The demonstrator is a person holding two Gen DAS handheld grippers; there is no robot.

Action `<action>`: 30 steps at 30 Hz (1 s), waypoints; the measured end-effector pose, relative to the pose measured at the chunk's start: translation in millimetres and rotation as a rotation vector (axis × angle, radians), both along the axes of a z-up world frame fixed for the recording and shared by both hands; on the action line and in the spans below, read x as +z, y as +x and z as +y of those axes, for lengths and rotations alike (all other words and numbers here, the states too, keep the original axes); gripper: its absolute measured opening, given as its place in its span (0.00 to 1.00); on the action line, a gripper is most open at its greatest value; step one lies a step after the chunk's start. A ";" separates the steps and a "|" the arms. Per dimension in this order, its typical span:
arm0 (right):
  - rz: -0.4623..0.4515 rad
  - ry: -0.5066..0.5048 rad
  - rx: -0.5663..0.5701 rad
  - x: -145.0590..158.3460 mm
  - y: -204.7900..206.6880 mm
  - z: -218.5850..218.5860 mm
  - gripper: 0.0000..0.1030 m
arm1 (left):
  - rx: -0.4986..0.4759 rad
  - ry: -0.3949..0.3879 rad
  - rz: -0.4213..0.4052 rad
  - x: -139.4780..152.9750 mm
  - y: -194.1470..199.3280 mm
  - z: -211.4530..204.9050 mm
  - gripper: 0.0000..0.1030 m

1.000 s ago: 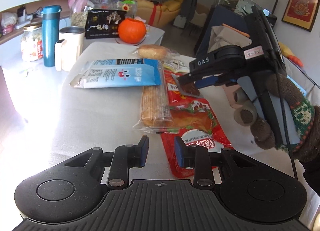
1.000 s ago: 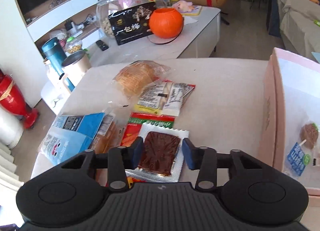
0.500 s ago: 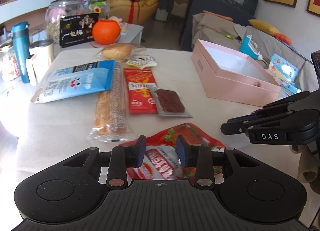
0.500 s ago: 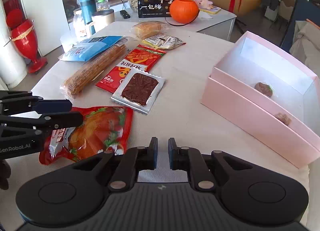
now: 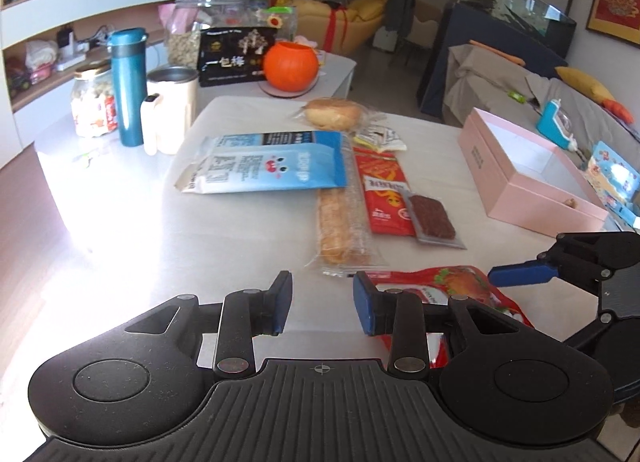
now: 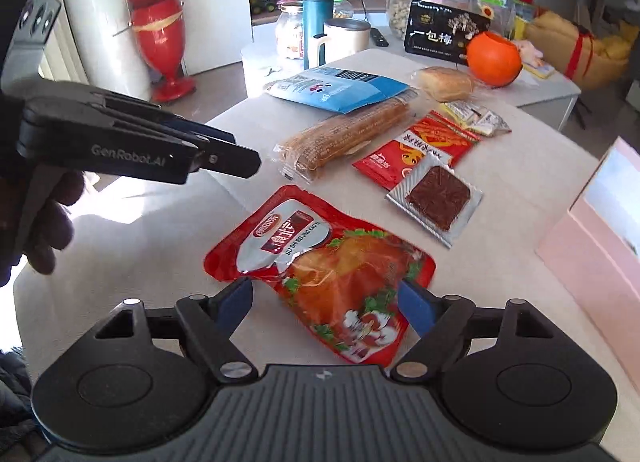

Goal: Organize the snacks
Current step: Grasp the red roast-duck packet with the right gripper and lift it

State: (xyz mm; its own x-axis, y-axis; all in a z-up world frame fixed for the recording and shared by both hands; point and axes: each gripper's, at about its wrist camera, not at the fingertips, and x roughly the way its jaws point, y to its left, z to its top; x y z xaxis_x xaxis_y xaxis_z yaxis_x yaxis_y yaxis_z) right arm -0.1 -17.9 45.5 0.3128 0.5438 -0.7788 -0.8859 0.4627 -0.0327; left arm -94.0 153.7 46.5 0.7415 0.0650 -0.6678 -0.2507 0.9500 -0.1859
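The right gripper [image 6: 324, 304] is opening, its jaws straddling the near end of the red pouch [image 6: 320, 258] that is lying flat on the bench [image 6: 140, 246]; the pads are not pressing it. The left gripper [image 5: 322, 302] is hanging spread over bare bench just left of the pouch, holding nothing. Beyond are lying the dark jerky pack [image 6: 438, 197], red strip pack [image 6: 416, 145], biscuit sleeve [image 6: 344, 137], blue bag [image 6: 332, 89] and bun [image 6: 444, 81]. The pink box [image 5: 528, 177] is sitting open at the right
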 end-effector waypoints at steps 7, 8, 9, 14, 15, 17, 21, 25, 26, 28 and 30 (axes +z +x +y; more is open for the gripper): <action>0.045 0.018 -0.006 -6.6 28.4 44.2 0.80 | 0.037 -0.018 -0.017 -3.8 -6.7 14.9 0.36; 0.053 0.014 -0.002 -9.7 34.4 50.7 0.81 | 0.038 -0.023 -0.018 -4.4 -7.3 15.9 0.36; 0.063 0.009 -0.003 -12.5 39.3 55.5 0.82 | 0.039 -0.031 -0.020 -5.5 -7.8 17.0 0.36; 0.074 0.023 -0.036 -13.4 45.9 52.0 0.79 | 0.024 -0.057 -0.031 -6.5 -6.3 13.8 0.36; 0.058 0.019 -0.036 -12.4 41.5 46.6 0.78 | 0.014 -0.057 -0.033 -5.7 -4.8 11.5 0.36; 0.022 0.013 -0.036 -10.6 31.1 30.1 0.74 | -0.021 -0.056 -0.039 -4.0 1.5 2.1 0.36; -0.026 -0.015 -0.096 -8.2 20.2 -15.3 0.73 | -0.105 -0.034 -0.046 0.0 25.2 -25.2 0.36; -0.103 -0.028 -0.236 -11.3 25.0 -64.9 0.73 | -0.187 0.007 -0.048 -0.3 64.5 -61.8 0.36; -0.115 -0.023 -0.288 -12.7 29.2 -78.0 0.74 | -0.202 0.026 -0.044 -1.7 76.4 -71.6 0.36; -0.102 0.009 -0.397 -17.8 38.8 -98.4 0.81 | -0.228 0.103 -0.039 -4.6 97.1 -89.4 0.37; -0.023 0.085 -0.468 -24.4 49.0 -117.2 0.86 | -0.252 0.244 -0.016 -10.3 117.4 -108.4 0.37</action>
